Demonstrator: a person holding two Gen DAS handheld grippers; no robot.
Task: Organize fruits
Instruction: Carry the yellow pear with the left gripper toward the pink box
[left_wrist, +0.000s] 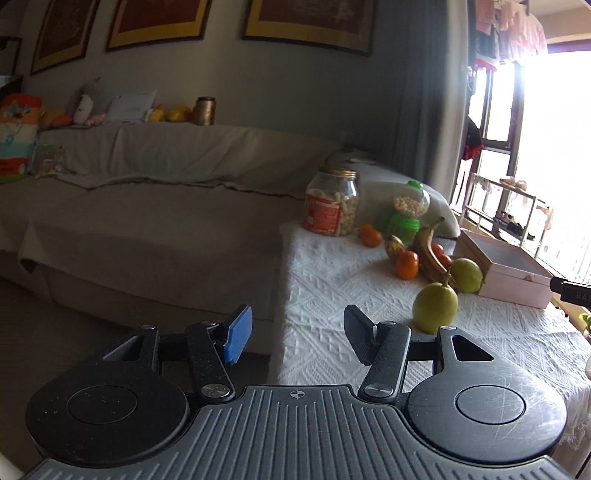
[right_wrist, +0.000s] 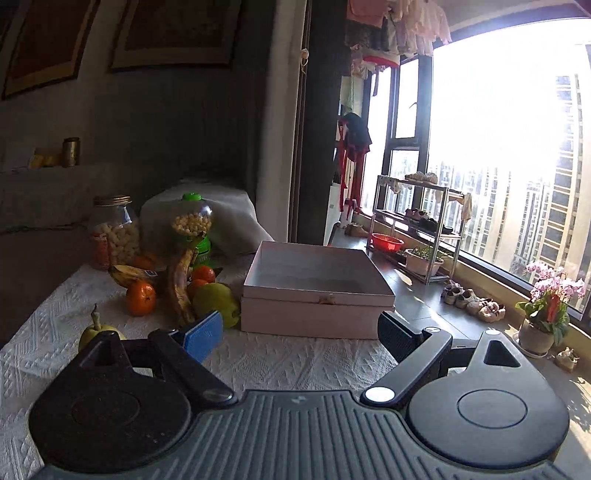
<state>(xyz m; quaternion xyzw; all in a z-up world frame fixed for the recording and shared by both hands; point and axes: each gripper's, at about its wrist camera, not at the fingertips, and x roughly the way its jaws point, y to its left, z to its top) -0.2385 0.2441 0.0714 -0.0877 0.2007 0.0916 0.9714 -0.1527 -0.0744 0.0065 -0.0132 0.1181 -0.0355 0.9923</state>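
Observation:
Fruit lies on a table with a white cloth (left_wrist: 332, 295). A green pear (left_wrist: 435, 306) sits nearest; it also shows in the right wrist view (right_wrist: 96, 330). A second pear (left_wrist: 467, 275) (right_wrist: 216, 301), overripe bananas (left_wrist: 430, 251) (right_wrist: 177, 284) and several oranges (left_wrist: 407, 265) (right_wrist: 140, 297) cluster behind. An open pink box (left_wrist: 506, 275) (right_wrist: 317, 291) stands to their right and looks empty. My left gripper (left_wrist: 299, 338) is open and empty at the table's left corner. My right gripper (right_wrist: 299, 334) is open and empty in front of the box.
A glass snack jar (left_wrist: 331, 201) (right_wrist: 112, 230) and a green-lidded candy container (left_wrist: 408, 210) (right_wrist: 194, 229) stand at the back of the table. A covered sofa (left_wrist: 147, 184) lies to the left. A window, shoe rack (right_wrist: 417, 229) and flower pot (right_wrist: 546, 314) are right.

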